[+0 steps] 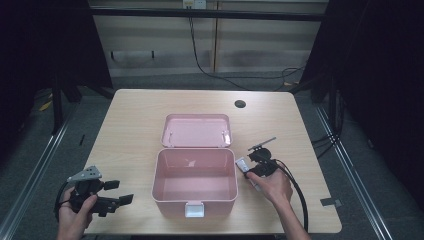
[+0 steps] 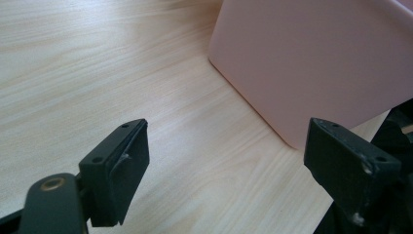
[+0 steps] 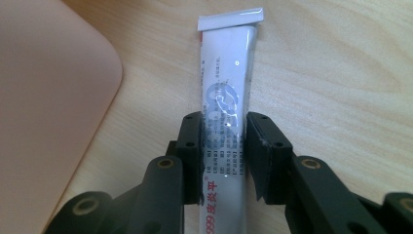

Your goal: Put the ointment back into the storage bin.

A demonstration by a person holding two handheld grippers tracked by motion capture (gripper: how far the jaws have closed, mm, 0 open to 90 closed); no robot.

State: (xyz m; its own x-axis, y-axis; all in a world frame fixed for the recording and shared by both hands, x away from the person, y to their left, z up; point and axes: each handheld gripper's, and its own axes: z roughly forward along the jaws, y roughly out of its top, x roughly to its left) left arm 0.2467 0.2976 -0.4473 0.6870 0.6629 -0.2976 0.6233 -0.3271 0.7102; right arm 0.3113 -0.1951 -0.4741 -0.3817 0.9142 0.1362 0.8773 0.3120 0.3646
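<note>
A white ointment tube (image 3: 229,63) with blue and red print lies flat on the wooden table, just right of an open pink box (image 1: 156,172). My right gripper (image 3: 224,131) is shut on the tube's middle, one pad pressing each side; from above it sits at the box's right wall (image 1: 250,169). The box's lid (image 1: 196,131) lies folded back behind it, and the inside looks bare. My left gripper (image 1: 119,192) rests at the table's front left, jaws wide open with nothing between them (image 2: 229,141). The box's pink corner (image 2: 311,63) stands ahead of them.
A white latch (image 1: 194,210) hangs at the box's front wall, close to the table's front edge. A dark round hole (image 1: 240,104) marks the table's far right. Black cables trail from both grippers. Bare wood (image 1: 130,135) lies left of the box.
</note>
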